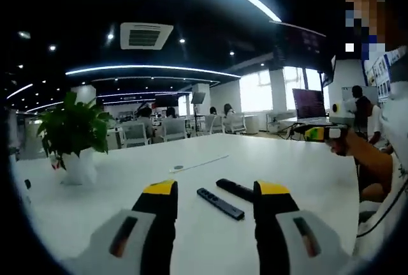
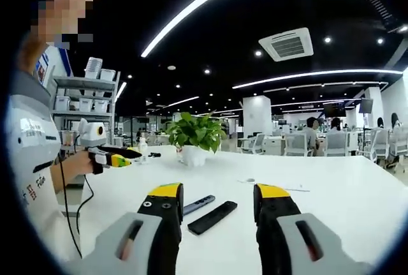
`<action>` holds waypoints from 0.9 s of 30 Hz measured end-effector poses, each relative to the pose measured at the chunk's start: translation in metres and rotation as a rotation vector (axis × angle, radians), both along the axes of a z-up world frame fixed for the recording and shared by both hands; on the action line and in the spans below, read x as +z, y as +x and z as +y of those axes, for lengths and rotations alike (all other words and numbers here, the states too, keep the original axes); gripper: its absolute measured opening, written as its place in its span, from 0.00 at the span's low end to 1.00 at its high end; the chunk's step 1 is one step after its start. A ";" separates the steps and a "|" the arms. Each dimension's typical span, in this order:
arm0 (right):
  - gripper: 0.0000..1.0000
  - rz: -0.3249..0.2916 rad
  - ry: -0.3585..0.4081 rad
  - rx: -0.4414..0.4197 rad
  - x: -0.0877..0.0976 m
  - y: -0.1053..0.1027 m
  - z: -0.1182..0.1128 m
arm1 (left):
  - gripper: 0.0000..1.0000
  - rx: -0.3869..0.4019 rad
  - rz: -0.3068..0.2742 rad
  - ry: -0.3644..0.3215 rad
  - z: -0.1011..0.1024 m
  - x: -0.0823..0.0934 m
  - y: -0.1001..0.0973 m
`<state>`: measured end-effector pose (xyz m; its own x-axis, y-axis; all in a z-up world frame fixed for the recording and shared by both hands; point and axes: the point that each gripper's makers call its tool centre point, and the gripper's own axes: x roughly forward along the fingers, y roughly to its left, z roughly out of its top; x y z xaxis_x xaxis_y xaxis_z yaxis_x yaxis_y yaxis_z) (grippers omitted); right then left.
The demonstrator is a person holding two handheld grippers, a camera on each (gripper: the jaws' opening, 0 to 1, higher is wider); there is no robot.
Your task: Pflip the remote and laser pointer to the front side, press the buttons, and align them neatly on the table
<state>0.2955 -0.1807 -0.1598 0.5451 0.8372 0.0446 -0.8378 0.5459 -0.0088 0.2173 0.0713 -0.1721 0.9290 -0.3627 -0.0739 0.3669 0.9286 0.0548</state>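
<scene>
- Both tools, left tool [image 1: 215, 201] and right tool [image 2: 218, 201], are hovering spread and empty above the white counter [image 1: 127, 198].
- The remote [image 1: 220, 203] and laser pointer [image 1: 237, 191] are lying side by side, untouched; flipping seemingly comes next, needing a low pinch.

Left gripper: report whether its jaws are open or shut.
Open. In the left gripper view the left gripper shows two yellow-tipped jaws standing wide apart, gripping nothing; the remote lies on the table beyond them.

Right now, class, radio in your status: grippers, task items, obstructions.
Left gripper and right gripper open, empty. Remote and laser pointer side by side on table, untouched. Nothing in the way.
</scene>
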 end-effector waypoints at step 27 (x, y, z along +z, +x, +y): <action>0.48 -0.040 -0.123 -0.021 -0.012 -0.005 0.015 | 0.47 0.037 0.032 0.013 0.013 -0.012 -0.008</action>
<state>0.2908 -0.1661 -0.1718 0.5623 0.8262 -0.0357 -0.8239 0.5560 -0.1099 0.2097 0.0845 -0.1836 0.9388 -0.3270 -0.1081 0.3342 0.9409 0.0555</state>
